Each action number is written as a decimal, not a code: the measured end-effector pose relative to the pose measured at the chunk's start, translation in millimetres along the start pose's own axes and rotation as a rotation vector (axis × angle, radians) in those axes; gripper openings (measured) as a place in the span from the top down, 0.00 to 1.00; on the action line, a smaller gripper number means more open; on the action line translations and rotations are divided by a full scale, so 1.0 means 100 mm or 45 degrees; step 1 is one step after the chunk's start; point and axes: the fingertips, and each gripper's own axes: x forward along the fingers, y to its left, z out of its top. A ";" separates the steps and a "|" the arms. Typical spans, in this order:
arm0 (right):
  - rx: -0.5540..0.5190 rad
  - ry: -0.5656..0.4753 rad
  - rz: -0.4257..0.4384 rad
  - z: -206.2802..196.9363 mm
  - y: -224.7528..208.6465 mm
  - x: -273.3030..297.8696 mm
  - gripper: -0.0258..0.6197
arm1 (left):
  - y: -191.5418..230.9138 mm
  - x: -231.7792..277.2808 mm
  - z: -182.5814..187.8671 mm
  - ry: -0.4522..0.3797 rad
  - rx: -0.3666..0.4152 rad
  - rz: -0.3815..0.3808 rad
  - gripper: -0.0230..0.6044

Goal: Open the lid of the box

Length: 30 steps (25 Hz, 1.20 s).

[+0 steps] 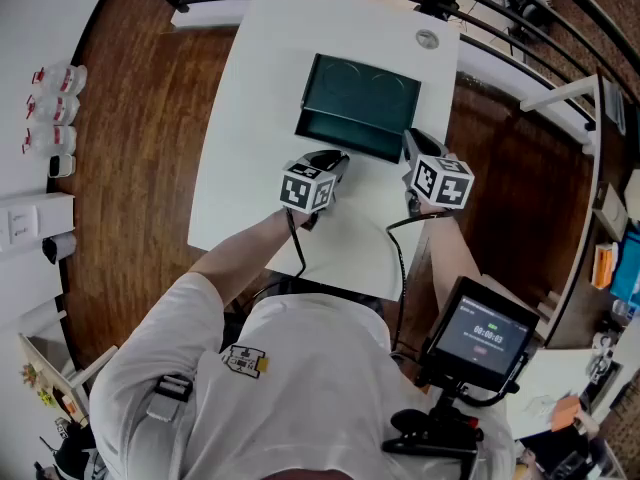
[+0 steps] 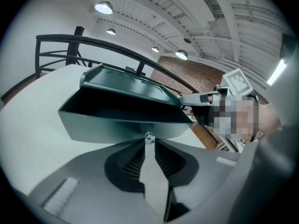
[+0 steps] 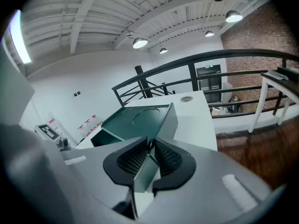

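A dark green box (image 1: 360,103) stands on the white table (image 1: 250,168) with its lid (image 2: 126,80) raised at a slant above the base (image 2: 117,122). My left gripper (image 1: 330,160) is at the middle of the base's front wall. Its jaws are shut on the small silver clasp (image 2: 148,137) there. My right gripper (image 1: 411,145) is at the box's front right corner, shut on the lid's (image 3: 140,118) edge, a thin green panel pressed between the pads. In the left gripper view the right gripper (image 2: 184,98) shows at the lid's corner.
A small round disc (image 1: 427,39) lies near the table's far right corner. A black railing (image 3: 201,59) runs behind the table. A stand with a lit screen (image 1: 482,334) is at my right side. The table's right edge (image 1: 450,98) drops to wooden floor.
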 end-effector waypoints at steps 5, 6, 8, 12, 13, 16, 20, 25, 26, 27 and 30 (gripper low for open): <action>0.020 -0.003 0.003 -0.03 -0.04 -0.02 0.88 | -0.12 -0.17 -0.40 0.047 -0.011 -0.019 0.86; 0.026 -0.007 0.005 -0.03 -0.04 -0.01 0.88 | -0.14 -0.20 -0.45 0.047 -0.014 -0.020 0.86; 0.037 -0.010 0.013 -0.03 -0.05 -0.01 0.88 | -0.16 -0.23 -0.51 0.041 -0.020 -0.021 0.86; 0.038 -0.014 0.018 -0.02 -0.06 -0.01 0.88 | -0.17 -0.22 -0.51 0.034 -0.024 -0.019 0.86; 0.039 -0.015 0.018 -0.02 -0.07 0.00 0.88 | -0.17 -0.22 -0.51 0.034 -0.022 -0.022 0.86; 0.064 -0.020 0.043 -0.03 -0.07 0.00 0.88 | -0.17 -0.22 -0.49 0.021 -0.028 -0.048 0.86; 0.144 -0.093 0.092 -0.14 0.05 -0.25 0.80 | -0.17 -0.42 -0.49 -0.039 -0.052 -0.120 0.82; 0.246 -0.104 0.094 -0.79 0.29 -0.86 0.81 | -0.22 -0.90 -0.70 -0.064 -0.060 -0.204 0.82; 0.265 -0.094 0.104 -0.94 0.38 -0.96 0.81 | -0.22 -1.00 -0.76 -0.061 -0.053 -0.213 0.82; 0.280 -0.086 0.119 -1.07 0.47 -1.06 0.81 | -0.22 -1.10 -0.81 -0.056 -0.042 -0.221 0.82; 0.310 -0.083 0.168 -1.39 0.76 -1.28 0.82 | -0.19 -1.35 -0.96 -0.046 0.000 -0.244 0.82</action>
